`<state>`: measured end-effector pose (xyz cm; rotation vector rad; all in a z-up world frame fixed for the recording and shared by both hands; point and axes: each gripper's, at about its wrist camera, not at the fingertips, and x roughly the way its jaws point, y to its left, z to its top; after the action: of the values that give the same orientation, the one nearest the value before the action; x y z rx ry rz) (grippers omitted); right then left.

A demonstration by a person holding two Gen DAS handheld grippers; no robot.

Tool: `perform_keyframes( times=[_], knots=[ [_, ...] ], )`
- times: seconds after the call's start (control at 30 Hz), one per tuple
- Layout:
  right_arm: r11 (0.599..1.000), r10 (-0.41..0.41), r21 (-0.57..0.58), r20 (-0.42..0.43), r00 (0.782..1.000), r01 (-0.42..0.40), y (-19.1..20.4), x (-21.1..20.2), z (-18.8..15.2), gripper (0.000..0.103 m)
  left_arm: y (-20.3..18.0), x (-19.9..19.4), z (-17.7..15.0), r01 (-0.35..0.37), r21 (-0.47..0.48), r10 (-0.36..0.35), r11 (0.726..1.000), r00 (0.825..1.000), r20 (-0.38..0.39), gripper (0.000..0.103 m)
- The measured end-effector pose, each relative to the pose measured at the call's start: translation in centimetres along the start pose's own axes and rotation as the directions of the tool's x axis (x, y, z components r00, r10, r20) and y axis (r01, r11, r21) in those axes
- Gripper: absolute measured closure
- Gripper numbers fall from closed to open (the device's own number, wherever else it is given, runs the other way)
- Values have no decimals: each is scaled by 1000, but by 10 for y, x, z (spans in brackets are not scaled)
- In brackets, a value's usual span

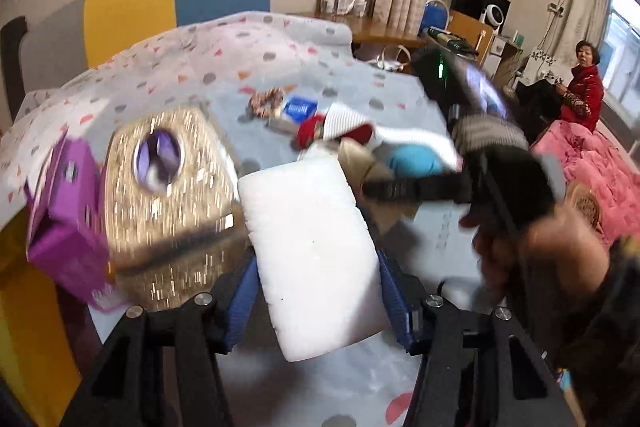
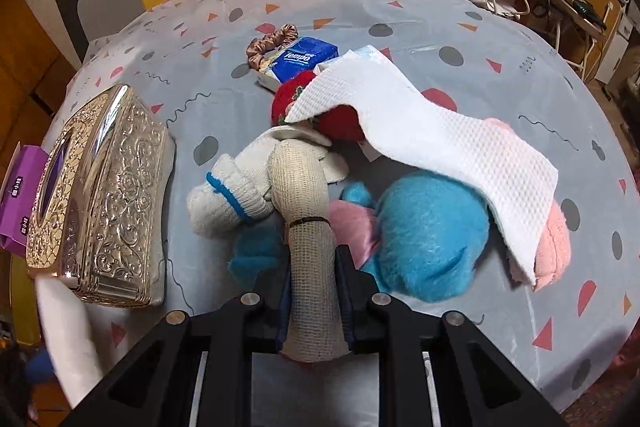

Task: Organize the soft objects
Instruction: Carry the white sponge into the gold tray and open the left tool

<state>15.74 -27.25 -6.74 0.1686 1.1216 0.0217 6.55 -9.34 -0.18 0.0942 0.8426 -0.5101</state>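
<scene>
Holding a white pad (image 1: 316, 259) between its blue fingers (image 1: 394, 307), the left gripper (image 1: 320, 311) has its jaws closed on the pad's two long sides. The pad stands just beside the gold box (image 1: 168, 195), which lies near the left edge of the table (image 2: 500, 39); a purple carton (image 2: 18, 195) is at the box's outer side. The left view is blurred (details of the pile are hard to read there).

The right gripper (image 2: 316, 307) has its jaws narrow, pressed on a beige mesh roll (image 2: 304, 211) with a dark band around it. The roll points into the pile in the middle of the table. There a white glove (image 2: 228, 203) with a blue stripe touches the roll on its left, and a blue plush (image 2: 428, 235) lies to its right. A white cloth (image 2: 420, 139) is draped over the plush, a red knit piece (image 2: 296, 95) and a pink item (image 2: 554, 243). Farther toward the far edge lie a tissue pack (image 2: 300, 59) and a scrunchie (image 2: 268, 43), touching each other.
</scene>
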Motion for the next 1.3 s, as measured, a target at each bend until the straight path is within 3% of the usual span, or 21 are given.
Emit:
perform_keyframes(
  times=[0.2,0.33,0.47,0.6,0.67,0.87,1.0,1.2,1.3],
  knots=[
    [999,-17,-29,3,1000,17,6,1,-2,84,17,-4,54,-22,-36,24,999,998,57,45],
    [999,-23,-41,9,1000,24,7,0,-3,84,60,-22,79,-60,-142,75,988,992,106,45],
    [998,-34,-60,11,999,35,11,0,-3,84,117,-57,81,-124,-256,171,959,970,171,44],
    [997,-35,-69,7,999,35,12,1,-4,84,186,-84,63,-191,-388,278,902,943,182,44],
    [997,-31,-76,1,1000,31,14,1,-5,84,222,-91,42,-241,-463,341,853,928,146,44],
    [993,-49,-111,-9,999,47,20,3,-9,84,284,-75,-19,-331,-554,397,764,918,-2,44],
    [992,-75,-102,-19,997,72,18,6,-8,84,295,-49,-39,-349,-550,378,759,924,-65,43],
    [981,-110,-158,-1,994,109,29,6,-10,84,303,-6,-35,-344,-512,323,787,937,-134,35],
    [979,-117,-166,3,993,116,30,5,-10,85,303,2,-31,-361,-501,330,787,932,-152,31]
  ],
)
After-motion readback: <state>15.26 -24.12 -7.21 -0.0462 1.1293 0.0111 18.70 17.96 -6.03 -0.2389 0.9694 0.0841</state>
